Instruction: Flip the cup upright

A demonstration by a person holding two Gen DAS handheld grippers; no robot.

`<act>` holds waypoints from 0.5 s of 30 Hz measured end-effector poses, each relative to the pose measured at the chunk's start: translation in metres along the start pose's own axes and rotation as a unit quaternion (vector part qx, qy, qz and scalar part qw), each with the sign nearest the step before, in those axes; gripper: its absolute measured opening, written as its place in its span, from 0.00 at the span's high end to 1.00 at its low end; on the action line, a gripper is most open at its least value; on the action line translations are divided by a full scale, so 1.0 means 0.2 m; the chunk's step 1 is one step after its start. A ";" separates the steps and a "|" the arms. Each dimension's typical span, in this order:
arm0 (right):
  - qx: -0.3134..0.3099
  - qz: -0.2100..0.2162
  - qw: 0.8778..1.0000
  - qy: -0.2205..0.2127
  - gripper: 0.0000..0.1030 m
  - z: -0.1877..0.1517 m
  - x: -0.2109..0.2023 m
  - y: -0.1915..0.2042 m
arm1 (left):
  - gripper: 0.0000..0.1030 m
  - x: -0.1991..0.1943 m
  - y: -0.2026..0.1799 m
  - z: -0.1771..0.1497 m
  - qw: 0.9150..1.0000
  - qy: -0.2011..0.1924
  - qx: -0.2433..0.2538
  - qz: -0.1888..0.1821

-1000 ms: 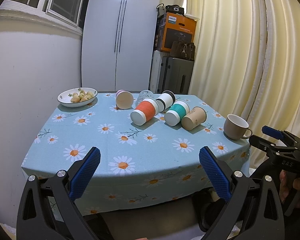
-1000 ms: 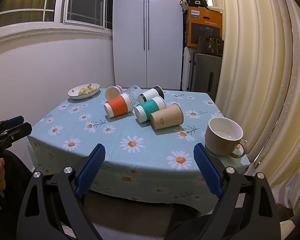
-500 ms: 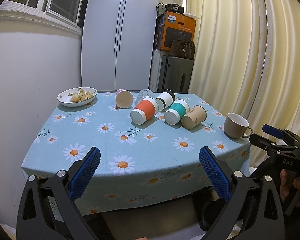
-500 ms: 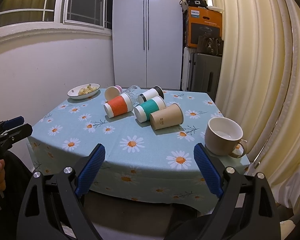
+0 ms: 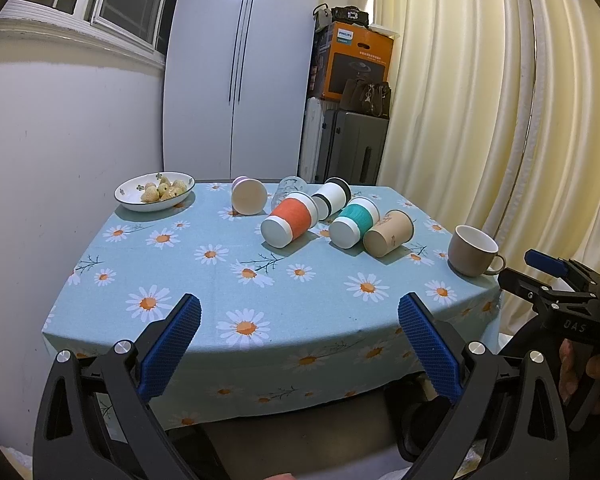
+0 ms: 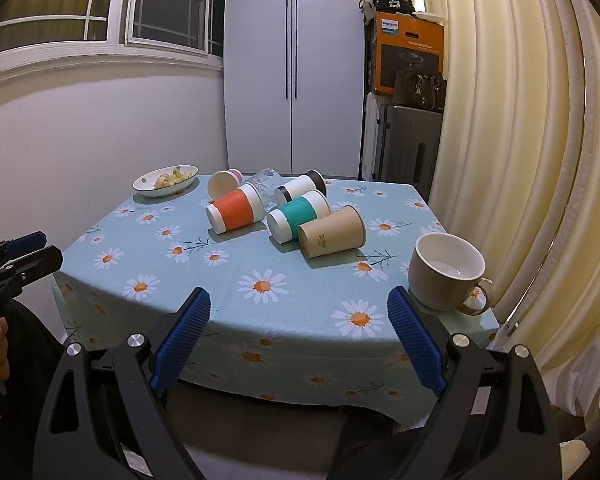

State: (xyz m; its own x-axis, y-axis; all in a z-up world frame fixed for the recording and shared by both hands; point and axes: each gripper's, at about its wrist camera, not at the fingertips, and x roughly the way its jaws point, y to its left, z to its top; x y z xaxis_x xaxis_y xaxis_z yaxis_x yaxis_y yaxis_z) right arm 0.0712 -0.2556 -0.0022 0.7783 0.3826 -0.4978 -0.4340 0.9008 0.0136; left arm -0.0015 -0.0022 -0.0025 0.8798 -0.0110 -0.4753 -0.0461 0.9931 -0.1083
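Several cups lie on their sides mid-table: an orange-sleeved cup (image 5: 290, 224) (image 6: 238, 212), a teal-sleeved cup (image 5: 354, 222) (image 6: 298, 216), a tan paper cup (image 5: 388, 233) (image 6: 332, 232), a black-and-white cup (image 5: 332, 198) (image 6: 300, 186), a pink cup (image 5: 249, 195) (image 6: 222, 184) and a clear glass (image 5: 288, 188) (image 6: 266, 182). A beige mug (image 5: 474, 250) (image 6: 446, 272) stands upright at the right edge. My left gripper (image 5: 300, 320) and right gripper (image 6: 298, 312) are open and empty, before the table's front edge.
A white bowl of food (image 5: 154, 191) (image 6: 166, 180) sits at the back left. The daisy tablecloth (image 5: 220, 280) hangs over the front edge. Curtains (image 6: 520, 140) hang right of the table; a wall stands to the left. A suitcase (image 5: 352, 152) stands behind.
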 end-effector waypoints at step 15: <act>-0.001 0.000 1.000 0.002 0.13 0.00 0.00 0.01 | 0.06 0.00 0.00 0.00 1.000 0.000 0.000 -0.001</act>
State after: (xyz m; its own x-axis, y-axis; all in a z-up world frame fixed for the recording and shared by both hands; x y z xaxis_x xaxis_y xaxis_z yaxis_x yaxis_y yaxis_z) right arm 0.0713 -0.2540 -0.0026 0.7769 0.3816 -0.5008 -0.4346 0.9005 0.0120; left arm -0.0016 -0.0022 -0.0021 0.8795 -0.0129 -0.4757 -0.0442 0.9931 -0.1087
